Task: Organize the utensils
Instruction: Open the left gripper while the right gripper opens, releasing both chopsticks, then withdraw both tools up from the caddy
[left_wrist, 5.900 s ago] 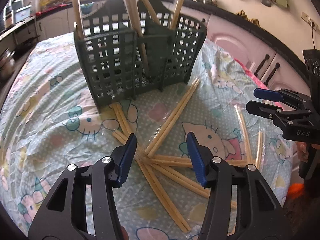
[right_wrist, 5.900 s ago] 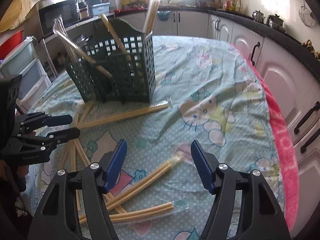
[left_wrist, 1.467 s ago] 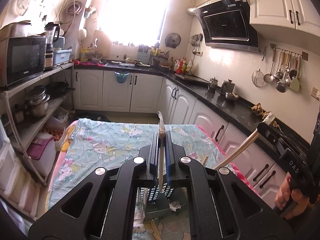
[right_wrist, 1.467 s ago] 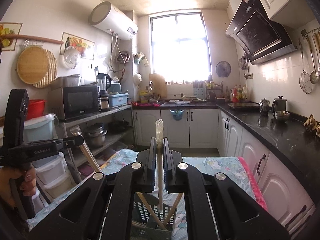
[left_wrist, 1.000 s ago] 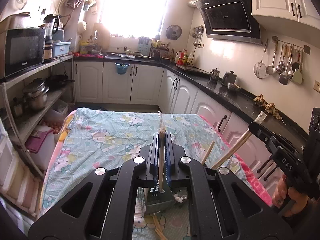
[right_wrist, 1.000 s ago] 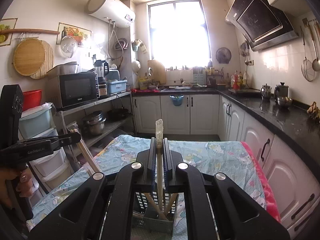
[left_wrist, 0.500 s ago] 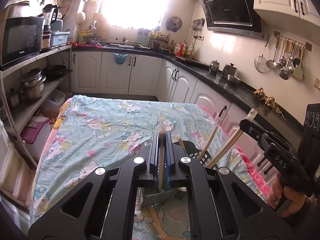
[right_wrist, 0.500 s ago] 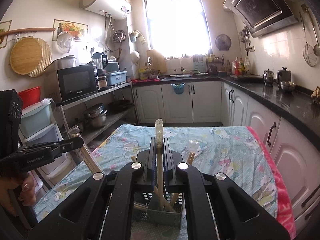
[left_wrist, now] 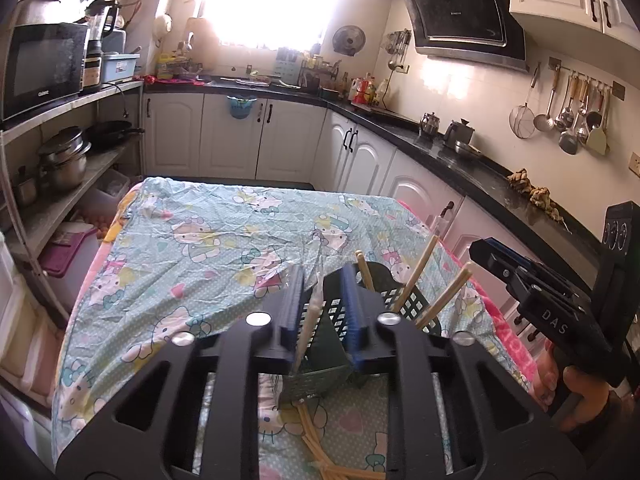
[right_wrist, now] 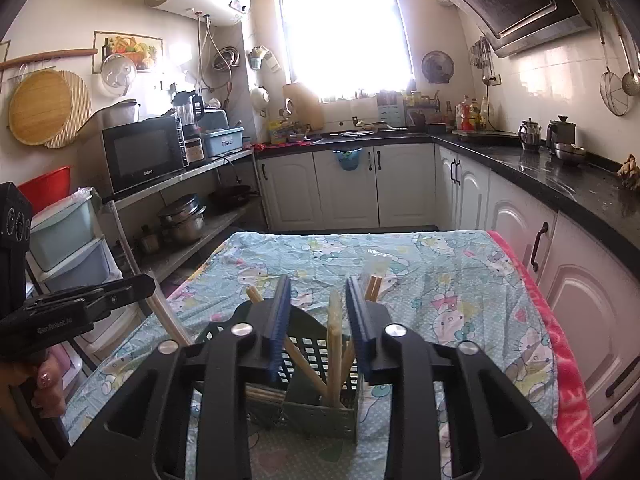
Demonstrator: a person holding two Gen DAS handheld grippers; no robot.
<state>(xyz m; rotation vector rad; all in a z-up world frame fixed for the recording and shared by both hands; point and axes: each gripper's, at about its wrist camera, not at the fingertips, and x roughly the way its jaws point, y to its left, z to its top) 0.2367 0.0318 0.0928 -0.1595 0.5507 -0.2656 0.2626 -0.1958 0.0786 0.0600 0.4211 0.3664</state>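
Two chopstick packs (left_wrist: pixel 310 322), between opening hand-held grippers (left_wrist: pixel 320 312)

Dark green plastic lattice utensil basket (right_wrist: pixel 320 396). Pale tan wooden chopsticks (right_wrist: pixel 334 340). Light blue cotton tablecloth (left_wrist: pixel 208 240), white cartoon-cat print, pink edge. Black gripper bodies, blue finger pads (right_wrist: pixel 279 320). White cabinet doors (right_wrist: pixel 344 188), black countertop (right_wrist: pixel 560 184).

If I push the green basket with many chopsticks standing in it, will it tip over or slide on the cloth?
The basket looks like light openwork plastic, so it would probably slide easily. The long chopsticks lean out well above its rim, which likely makes it top-heavy and apt to tip. The wrinkled cloth may catch its base.
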